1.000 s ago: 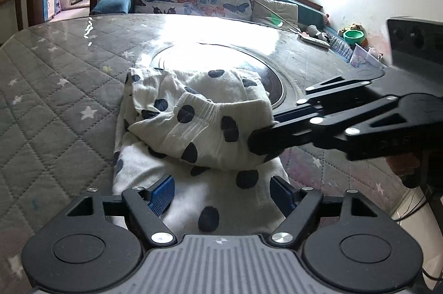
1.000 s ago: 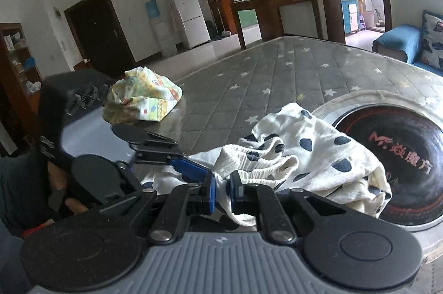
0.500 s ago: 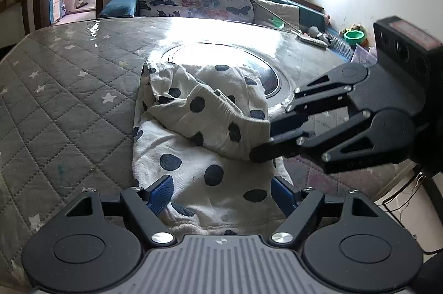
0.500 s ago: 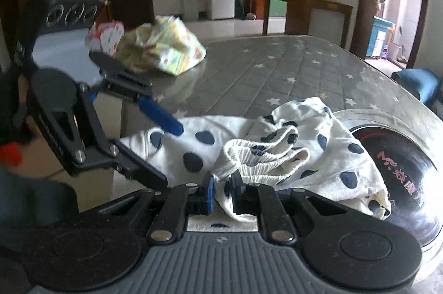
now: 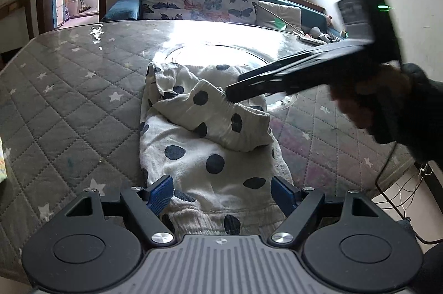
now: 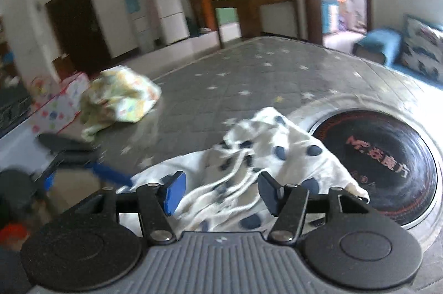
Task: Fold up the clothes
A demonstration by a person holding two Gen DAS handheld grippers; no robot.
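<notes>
A white garment with dark blue dots lies on the grey quilted star-pattern table, its far half folded back over the near half. My left gripper is open, its blue pads on either side of the near waistband. My right gripper is open above the folded elastic edge; in the left wrist view it reaches in from the right, its tip at the folded edge. The garment also shows in the right wrist view, blurred.
A round glass turntable with a dark centre sits under the garment's far end. A crumpled yellow patterned cloth and a colourful box lie at the table's far side. A butterfly-print cushion lies on the sofa behind the table.
My right gripper has opened and let go of the garment's folded edge, after carrying it toward the turntable end. My left gripper has stayed open at the waistband.
</notes>
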